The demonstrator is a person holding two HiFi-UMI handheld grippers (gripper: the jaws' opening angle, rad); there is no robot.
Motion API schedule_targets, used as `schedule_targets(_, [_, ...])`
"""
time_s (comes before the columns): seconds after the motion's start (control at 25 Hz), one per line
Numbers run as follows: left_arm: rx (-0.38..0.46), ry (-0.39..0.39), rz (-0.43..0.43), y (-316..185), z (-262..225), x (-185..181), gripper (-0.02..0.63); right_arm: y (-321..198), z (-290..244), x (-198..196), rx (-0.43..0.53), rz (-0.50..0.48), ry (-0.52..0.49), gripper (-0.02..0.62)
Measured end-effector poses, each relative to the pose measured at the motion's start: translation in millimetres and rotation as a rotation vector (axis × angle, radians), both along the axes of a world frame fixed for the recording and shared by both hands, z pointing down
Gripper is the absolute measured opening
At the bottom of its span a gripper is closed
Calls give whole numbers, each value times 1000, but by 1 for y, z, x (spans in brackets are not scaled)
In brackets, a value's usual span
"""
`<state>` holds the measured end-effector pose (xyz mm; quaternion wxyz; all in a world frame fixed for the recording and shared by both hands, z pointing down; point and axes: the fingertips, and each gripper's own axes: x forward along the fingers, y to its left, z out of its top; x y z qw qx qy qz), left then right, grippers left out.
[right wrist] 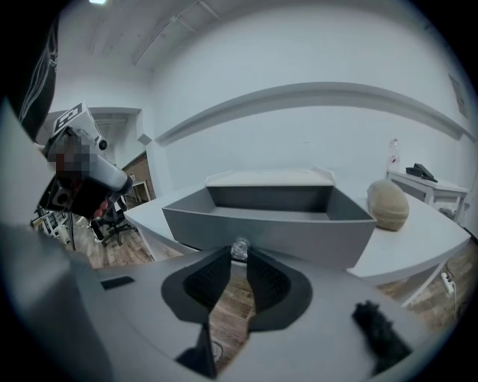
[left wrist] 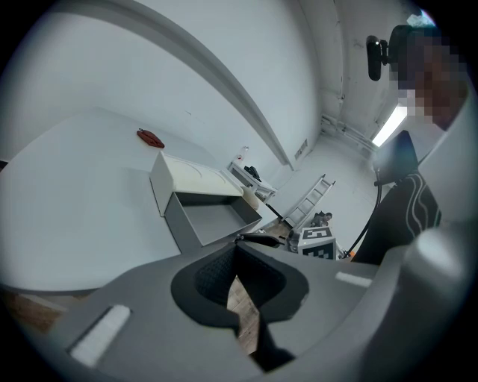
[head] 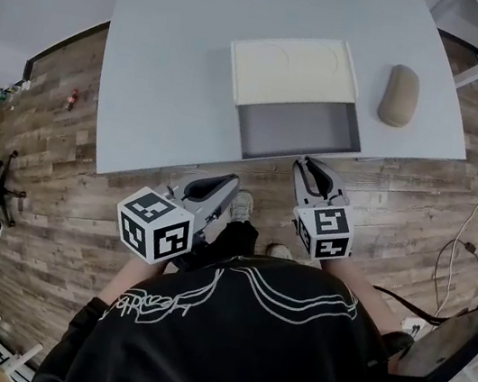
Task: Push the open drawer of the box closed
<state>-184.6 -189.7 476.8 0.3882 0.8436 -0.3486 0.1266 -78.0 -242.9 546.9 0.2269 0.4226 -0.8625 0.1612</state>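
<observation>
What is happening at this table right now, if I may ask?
A person holding a gripper in each hand stands at the table facing a box whose drawer is pulled out toward them. The right gripper is at the drawer front, its jaws nearly together with the small knob at their tips; whether they pinch it is unclear. The left gripper hangs back off the table edge, shut and empty.

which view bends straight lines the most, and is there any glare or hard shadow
Head view: mild bowing, the pale grey table has a curving edge; light is even and shadows are soft. Left gripper view: strongest fisheye, inside a dark round border, with the bright ceiling light strip glaring. Right gripper view: similar fisheye, the pale wall ledge arcs and the grey open drawer bows slightly; no glare.
</observation>
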Motion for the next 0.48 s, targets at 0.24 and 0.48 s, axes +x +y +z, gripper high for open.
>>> schedule_targets(0.24, [3,7,3,-8,1,0,6,-11,-2,-3,-3,4,-2,74])
schedule_targets(0.48, [3,18,-6,-18,5,-4,6,-31,-2,-8,-29,23,-7,74])
